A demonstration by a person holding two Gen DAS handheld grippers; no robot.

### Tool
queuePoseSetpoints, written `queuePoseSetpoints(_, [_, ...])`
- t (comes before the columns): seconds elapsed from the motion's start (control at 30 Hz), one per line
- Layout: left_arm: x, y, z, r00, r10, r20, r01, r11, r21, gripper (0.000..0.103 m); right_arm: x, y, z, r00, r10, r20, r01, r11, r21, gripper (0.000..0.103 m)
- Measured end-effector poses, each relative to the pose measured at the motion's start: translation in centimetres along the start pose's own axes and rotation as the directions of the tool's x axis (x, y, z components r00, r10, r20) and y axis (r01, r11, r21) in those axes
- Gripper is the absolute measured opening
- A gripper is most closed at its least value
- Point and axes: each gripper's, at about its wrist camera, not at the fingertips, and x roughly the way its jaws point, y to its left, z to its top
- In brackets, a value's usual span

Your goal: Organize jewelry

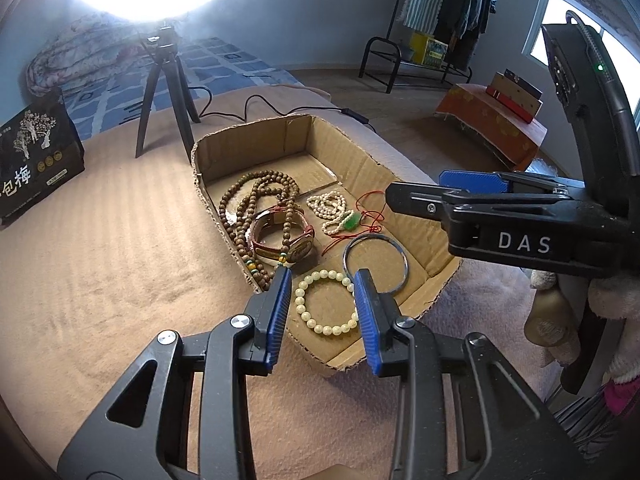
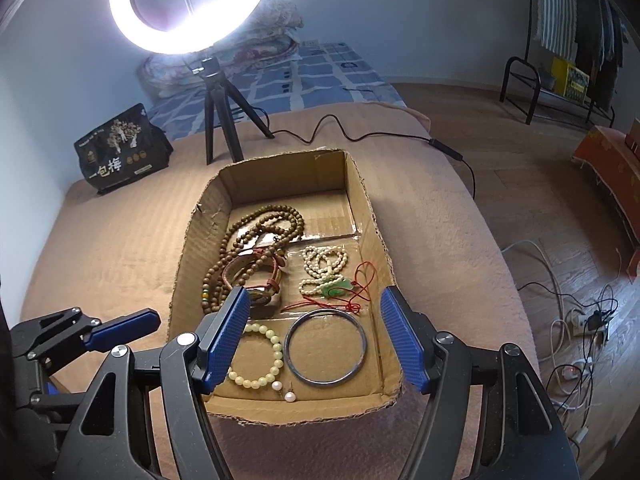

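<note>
Blue-padded fingers of the left gripper point(image 1: 322, 304) fill the bottom of the left wrist view, parted a moderate way with nothing pinched; the pale bead bracelet point(image 1: 326, 302) lies on the box floor seen in the gap between them. In the right wrist view the right gripper point(image 2: 314, 336) stands wide at the lower middle, empty, framing the near end of the cardboard box point(image 2: 186, 240).

That open-topped box sits on a tan blanket point(image 2: 100, 248) and holds all the jewelry. Nearest the bottom edge, by the near wall, are two small pearl earrings point(image 2: 285, 393), just beside the bead bracelet. To the right of the bracelet lies a thin metal bangle point(image 2: 325, 346), flat on the cardboard. Further in, at frame centre, a red cord with a green pendant point(image 2: 338, 286) lies tangled against a strand of small cream pearls point(image 2: 322, 264). On the left side a watch with a reddish strap point(image 2: 256, 276) rests on top of a long coil of brown wooden beads point(image 2: 256, 228). The far end of the box floor is bare cardboard.

Beyond the box, toward the upper left, stand a black tripod point(image 2: 220, 116) carrying a glaring ring light point(image 2: 192, 4) and a black printed bag point(image 2: 122, 148).
</note>
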Motion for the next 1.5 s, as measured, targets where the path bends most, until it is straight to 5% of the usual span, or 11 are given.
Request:
queuePoseSetpoints(0.93, [-12.5, 0.2, -1.0, 0.986, 0.080, 0.143, -0.082, 0.997, 0.010, 0.033, -10.1, 4.6, -1.0, 0.990, -0.015, 0.144, 0.027, 0.997, -0.078, 0.068])
queuePoseSetpoints(1.0, [-13.3, 0.0, -1.3, 0.984, 0.092, 0.156, -0.096, 0.995, 0.019, 0.046, -10.6, 4.8, -1.2, 0.988, -0.014, 0.157, 0.026, 0.997, -0.078, 0.068])
queuePoseSetpoints(1.2, [-15.8, -0.7, -2.3, 0.972, 0.117, 0.204, -0.128, 0.991, 0.041, 0.066, -11.5, 5.0, -2.0, 0.979, -0.037, 0.199, 0.053, 0.996, -0.074, 0.077])
queuePoseSetpoints(1.5, [-16.8, -0.6, -2.9, 0.964, 0.151, 0.221, -0.163, 0.986, 0.036, 0.082, -12.1, 5.0, -2.7, 0.970, -0.059, 0.238, 0.078, 0.994, -0.073, 0.081])
